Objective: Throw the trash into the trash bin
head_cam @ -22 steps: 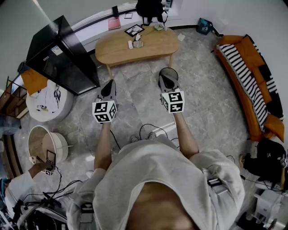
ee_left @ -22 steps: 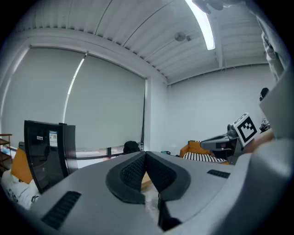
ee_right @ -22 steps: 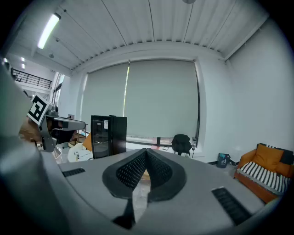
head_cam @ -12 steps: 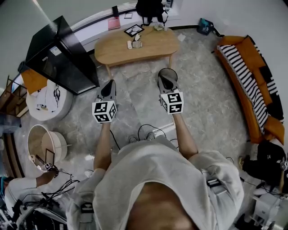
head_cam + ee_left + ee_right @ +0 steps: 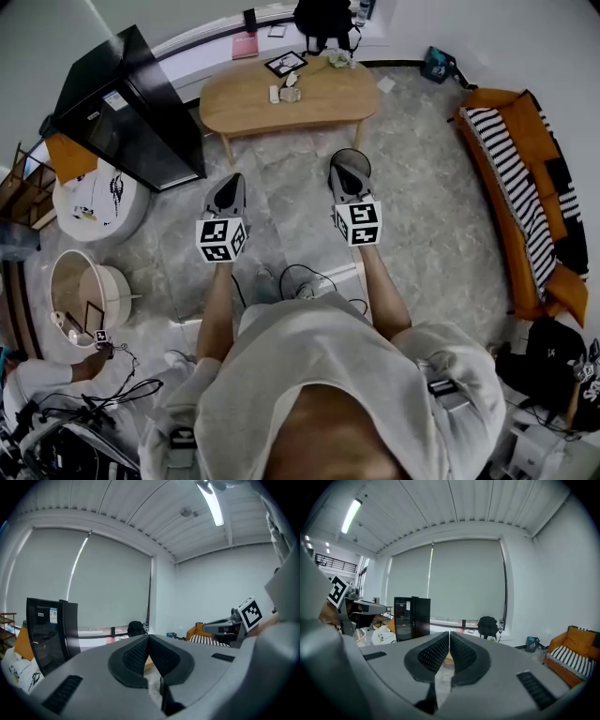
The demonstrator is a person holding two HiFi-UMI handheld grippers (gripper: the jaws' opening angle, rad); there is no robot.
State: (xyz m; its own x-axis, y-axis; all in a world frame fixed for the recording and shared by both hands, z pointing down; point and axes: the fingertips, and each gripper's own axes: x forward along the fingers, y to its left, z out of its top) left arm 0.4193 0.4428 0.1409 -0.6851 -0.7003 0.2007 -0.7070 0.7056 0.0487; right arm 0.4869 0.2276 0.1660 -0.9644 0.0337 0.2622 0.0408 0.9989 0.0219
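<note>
Both grippers are held side by side over the grey floor, pointing at a wooden table (image 5: 319,98). Small pale crumpled scraps (image 5: 281,92) lie on its top. A round dark-rimmed bin (image 5: 360,156) stands on the floor by the table, partly hidden behind my right gripper (image 5: 343,172). That gripper is shut with nothing between its pads (image 5: 433,654). My left gripper (image 5: 229,180) is also shut and empty, its pads (image 5: 136,656) meeting at the tips. The left gripper view shows the right gripper's marker cube (image 5: 251,612) at the right edge.
A black cabinet (image 5: 122,112) stands to the left of the table. An orange sofa (image 5: 525,178) with a striped cover runs along the right. White round tub (image 5: 98,206) and a basket (image 5: 80,291) sit at the left. Cables (image 5: 300,277) lie on the floor. Another person's hand (image 5: 89,354) is at lower left.
Both grippers stay shut and side by side, sitting slightly lower in the picture. The other person's hand at the lower left has drawn down and away from the basket.
</note>
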